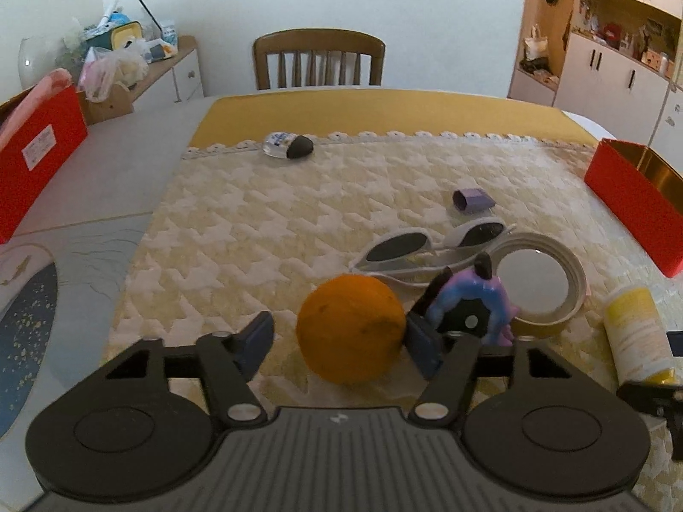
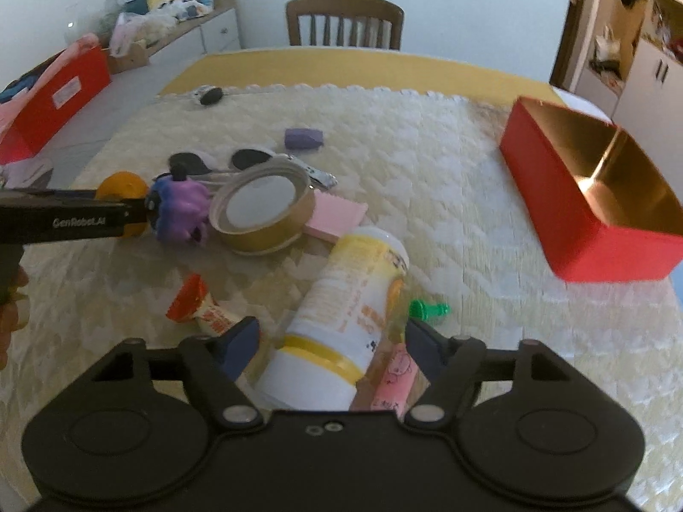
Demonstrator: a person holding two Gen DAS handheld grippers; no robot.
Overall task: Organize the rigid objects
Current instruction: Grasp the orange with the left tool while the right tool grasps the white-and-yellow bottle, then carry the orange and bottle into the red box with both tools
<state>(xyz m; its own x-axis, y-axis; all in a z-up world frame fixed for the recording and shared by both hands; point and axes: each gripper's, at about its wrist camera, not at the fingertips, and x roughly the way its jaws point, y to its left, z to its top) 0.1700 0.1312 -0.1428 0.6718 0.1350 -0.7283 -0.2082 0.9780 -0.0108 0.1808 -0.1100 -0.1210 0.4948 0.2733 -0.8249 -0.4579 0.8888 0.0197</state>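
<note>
Left hand-held gripper sits low over the counter with its jaws spread around an orange; the right pad touches the fruit's side, while a clear gap separates the left pad from it. Just right of the orange stands a purple-blue figurine, with white-framed sunglasses behind it and a roll of tape beside it. Farther back lie a small purple box and a clear item with a dark cap.

Right hand-held gripper straddles a white-and-yellow bottle lying on its side; the jaws stand apart, and neither pad visibly presses it. A red-capped tube lies to the bottle's left, a pink packet and a green piece to its right. A pink notepad lies beyond, touching the tape. An open red box rests at the far right.
</note>
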